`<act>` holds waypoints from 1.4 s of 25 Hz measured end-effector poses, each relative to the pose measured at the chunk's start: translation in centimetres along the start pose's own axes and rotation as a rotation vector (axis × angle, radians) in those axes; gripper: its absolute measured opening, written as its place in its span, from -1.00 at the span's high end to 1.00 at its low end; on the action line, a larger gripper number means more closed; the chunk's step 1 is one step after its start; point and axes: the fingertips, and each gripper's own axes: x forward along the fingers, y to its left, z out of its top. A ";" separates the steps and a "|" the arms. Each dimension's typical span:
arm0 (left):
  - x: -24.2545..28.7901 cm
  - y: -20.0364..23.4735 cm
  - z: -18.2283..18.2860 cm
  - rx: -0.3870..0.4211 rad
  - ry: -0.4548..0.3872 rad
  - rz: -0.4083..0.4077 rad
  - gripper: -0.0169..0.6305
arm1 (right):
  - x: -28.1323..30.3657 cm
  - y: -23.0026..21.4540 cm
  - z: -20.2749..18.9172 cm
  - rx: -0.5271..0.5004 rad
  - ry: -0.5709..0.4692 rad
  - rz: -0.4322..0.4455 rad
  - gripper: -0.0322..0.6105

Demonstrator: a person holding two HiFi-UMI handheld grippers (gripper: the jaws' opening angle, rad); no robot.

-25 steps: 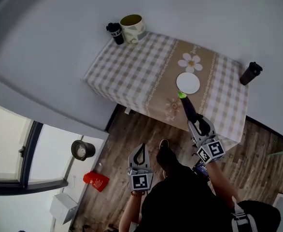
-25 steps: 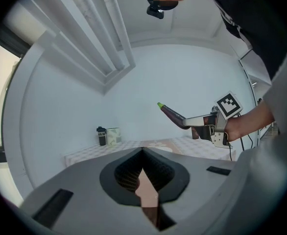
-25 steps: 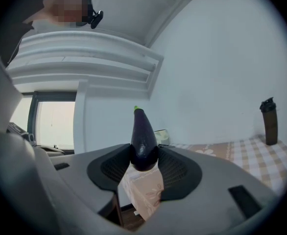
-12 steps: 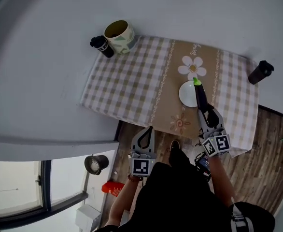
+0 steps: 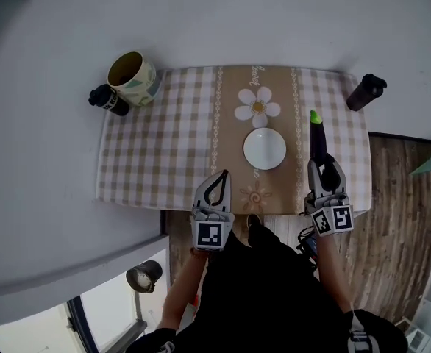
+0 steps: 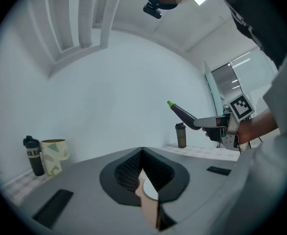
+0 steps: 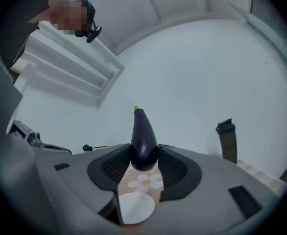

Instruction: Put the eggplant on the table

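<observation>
The dark purple eggplant (image 5: 317, 138) with a green stem tip sticks out level from my right gripper (image 5: 323, 169), which is shut on its thick end. It hangs over the right part of the checked table (image 5: 164, 145), just right of a white plate (image 5: 265, 148). The right gripper view shows the eggplant (image 7: 143, 136) wedged between the jaws, above the plate (image 7: 133, 207). My left gripper (image 5: 220, 175) is shut and empty at the table's front edge. From the left gripper (image 6: 142, 151), the eggplant (image 6: 182, 113) shows at right.
A patterned mug (image 5: 134, 78) and a black bottle (image 5: 107, 99) stand at the table's far left corner. A dark bottle (image 5: 366, 92) stands at the far right corner. A white wall runs behind the table. Wooden floor (image 5: 399, 219) lies to the right.
Both grippers came forward to the table as the person turned to face it. The eggplant moved from short of the plate to over the cloth right of it. The left gripper reached the front edge.
</observation>
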 end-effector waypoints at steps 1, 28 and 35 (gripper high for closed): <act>0.1 0.1 -0.1 -0.005 -0.016 -0.004 0.94 | -0.5 -0.2 0.6 -0.016 -0.023 -0.018 0.32; 10.4 3.9 -2.8 -0.073 -0.070 -0.595 0.94 | -0.7 3.4 3.3 -0.166 -0.089 -0.549 0.32; 10.2 3.9 -3.3 -0.061 -0.070 -0.611 0.94 | 0.1 4.1 0.5 -0.165 -0.012 -0.546 0.32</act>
